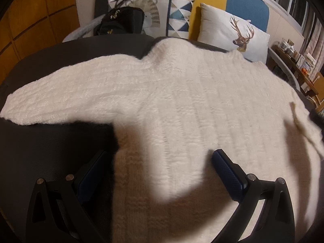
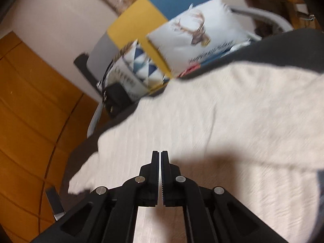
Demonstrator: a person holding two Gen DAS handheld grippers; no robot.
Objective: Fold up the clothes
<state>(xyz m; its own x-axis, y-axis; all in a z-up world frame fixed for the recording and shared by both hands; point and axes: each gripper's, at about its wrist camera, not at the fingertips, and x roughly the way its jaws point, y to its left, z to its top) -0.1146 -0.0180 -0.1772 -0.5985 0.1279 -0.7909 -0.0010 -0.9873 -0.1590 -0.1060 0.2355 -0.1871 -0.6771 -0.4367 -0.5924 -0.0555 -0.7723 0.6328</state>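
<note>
flat on dark bed point(image 1: 50, 151), cream sweater point(image 1: 182, 101), left gripper point(image 1: 160, 162) wide, right gripper point(image 2: 160, 156) closed empty

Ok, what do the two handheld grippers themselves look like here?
Both are matte black linkage frames with round silver pivot pins. The left gripper has flat fingers faced with dark blue dimpled pads. The right gripper shows narrow black fingers with ridged inner faces. No cables, markings or sleeves show.

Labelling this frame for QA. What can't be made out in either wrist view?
- Sweater hem: left wrist view, cut off by the bottom edge and covered by shadow.
- Its far sleeve: left wrist view, smeared at the right edge.
- Right gripper: whether any fabric is pinched, hidden between the closed fingers.
- Deer pillow text: right wrist view, motion blur.
</note>
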